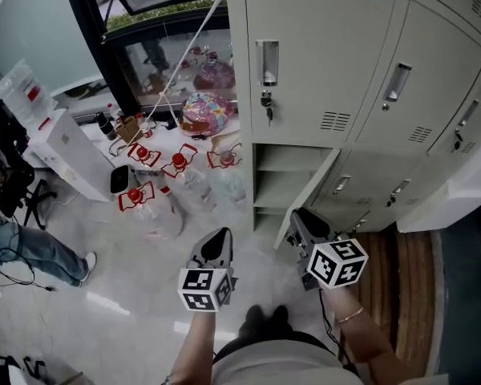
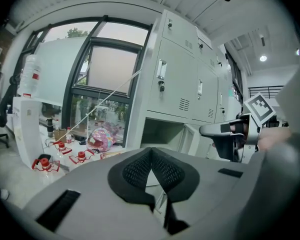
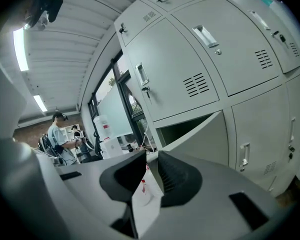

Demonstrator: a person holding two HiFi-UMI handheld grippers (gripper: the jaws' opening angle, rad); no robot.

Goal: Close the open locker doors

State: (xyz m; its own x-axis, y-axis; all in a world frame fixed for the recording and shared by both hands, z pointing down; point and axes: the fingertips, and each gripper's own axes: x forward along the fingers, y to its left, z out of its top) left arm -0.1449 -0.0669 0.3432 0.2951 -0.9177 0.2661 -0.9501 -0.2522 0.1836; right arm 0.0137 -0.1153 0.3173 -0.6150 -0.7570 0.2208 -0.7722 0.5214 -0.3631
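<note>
Left of open locker door (image 1: pixel 309 199), water bottles (image 1: pixel 179 164), perhaps helmet (image 1: pixel 204 112) behind them

- Daylight enters through the window (image 2: pixel 107 71); ceiling strip lights (image 3: pixel 20 49) add bright, even illumination.
- Pale glare patches lie on the glossy floor (image 1: pixel 104 303); shadows are soft.
- Both gripper views bend the lockers (image 3: pixel 190 69) with strong fisheye curvature and have black vignetted corners.
- The near fingers (image 2: pixel 135 171) appear soft, out of focus.

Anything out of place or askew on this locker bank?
Yes: one lower-row locker door hangs partly open, angled out from its compartment, while the neighbouring doors sit shut and flush. Nothing looks damaged or spilled.
</note>
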